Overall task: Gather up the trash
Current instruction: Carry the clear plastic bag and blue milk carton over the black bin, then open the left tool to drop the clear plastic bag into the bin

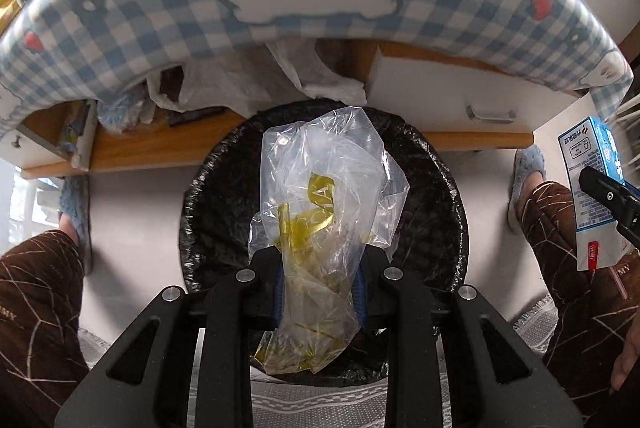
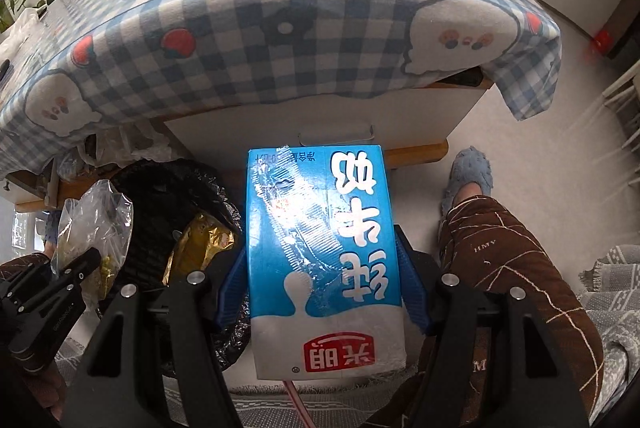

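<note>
Left jaws (image 1: 320, 284) clamping one plastic bag (image 1: 324, 212), right jaws (image 2: 322, 292) one milk carton (image 2: 320, 252), one bin (image 1: 432, 212)

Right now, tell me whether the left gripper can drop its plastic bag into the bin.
Probably yes. The left gripper holds the clear plastic bag directly over the black-lined trash bin, whose mouth looks open beneath it. The milk carton in the right gripper sits off to the side.

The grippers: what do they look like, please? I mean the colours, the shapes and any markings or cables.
Both are alike. The left gripper and the right gripper have matte black angular link arms with triangular cut-outs and round silver pivot bolts. The fingers carry blue pads. Small white lettering, too small to read, marks the left gripper's body in the right wrist view. No cables show.
</note>
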